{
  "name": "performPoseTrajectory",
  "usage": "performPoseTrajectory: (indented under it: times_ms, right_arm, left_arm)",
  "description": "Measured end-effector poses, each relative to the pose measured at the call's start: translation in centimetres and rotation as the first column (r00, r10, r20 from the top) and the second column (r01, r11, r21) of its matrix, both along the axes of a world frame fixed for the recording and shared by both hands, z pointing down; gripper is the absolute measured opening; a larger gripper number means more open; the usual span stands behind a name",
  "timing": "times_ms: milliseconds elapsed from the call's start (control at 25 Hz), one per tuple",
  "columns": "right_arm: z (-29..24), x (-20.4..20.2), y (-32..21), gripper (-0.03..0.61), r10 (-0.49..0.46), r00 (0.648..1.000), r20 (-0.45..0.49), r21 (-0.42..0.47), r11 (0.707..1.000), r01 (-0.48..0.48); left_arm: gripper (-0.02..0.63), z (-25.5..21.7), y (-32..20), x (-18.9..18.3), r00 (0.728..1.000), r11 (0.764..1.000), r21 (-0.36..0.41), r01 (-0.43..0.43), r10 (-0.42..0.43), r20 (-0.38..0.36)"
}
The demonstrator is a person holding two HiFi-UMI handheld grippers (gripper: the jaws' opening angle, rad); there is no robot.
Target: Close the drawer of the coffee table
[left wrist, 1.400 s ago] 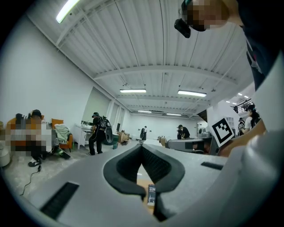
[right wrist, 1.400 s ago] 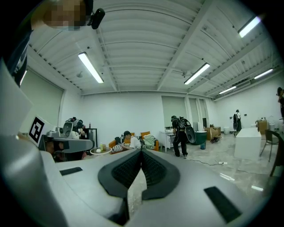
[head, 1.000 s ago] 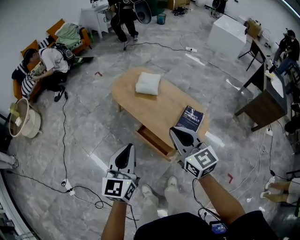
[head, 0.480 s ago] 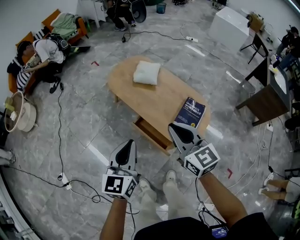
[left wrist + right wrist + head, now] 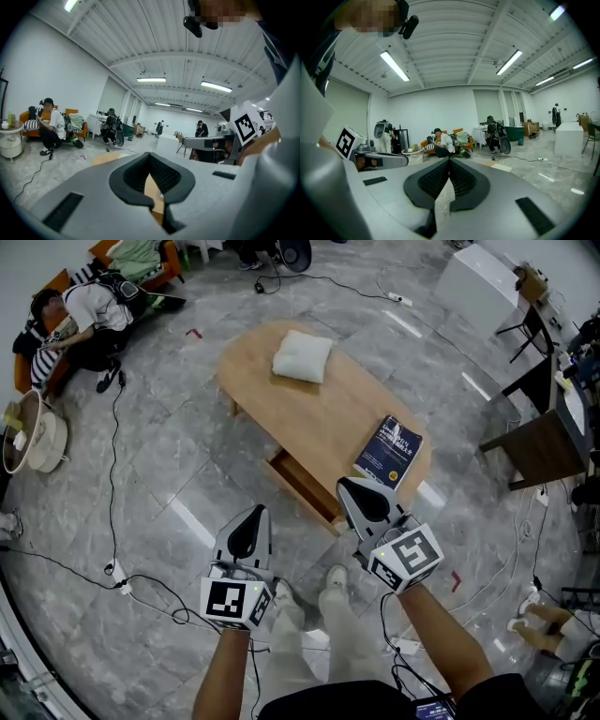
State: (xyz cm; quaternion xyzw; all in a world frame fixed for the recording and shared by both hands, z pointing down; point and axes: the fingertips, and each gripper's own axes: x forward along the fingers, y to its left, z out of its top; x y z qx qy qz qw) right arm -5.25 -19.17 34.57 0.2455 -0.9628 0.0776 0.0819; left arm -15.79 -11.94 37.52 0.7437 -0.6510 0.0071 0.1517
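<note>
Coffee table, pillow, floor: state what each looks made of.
Coffee table: light wood or veneer, matt, judging by its even tan top; the grain is too small to tell. Pillow: white fabric, soft and dented. Floor: probably grey marble-look tile, glossy, with veins and light streaks.

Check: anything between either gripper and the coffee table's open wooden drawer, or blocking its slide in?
Nothing visible. The light-wood drawer juts from the oval wooden coffee table on its near side; the right gripper hovers beside it, the left gripper over floor. The dark blue book and white pillow lie on top, clear of it.
</note>
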Motion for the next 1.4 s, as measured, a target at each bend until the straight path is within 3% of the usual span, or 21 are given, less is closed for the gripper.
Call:
performPoseTrajectory:
  times_ms: [520, 1400]
  right_arm:
    - [6.8, -0.1, 0.0, 0.014, -0.043, 0.999, -0.030, -0.058, 0.997, 0.041]
    - [17.8, -2.8, 0.9, 0.014, -0.117, 0.989, -0.086, -0.119, 0.987, 0.107]
  left_arm:
    - [0.002, 6.7, -0.9, 1.6, 1.000, 0.998, -0.063, 0.004, -0.005, -0.017]
    - [0.002, 17.6, -0.3, 0.9, 0.999, 0.989, -0.150, 0.009, -0.014, -0.032]
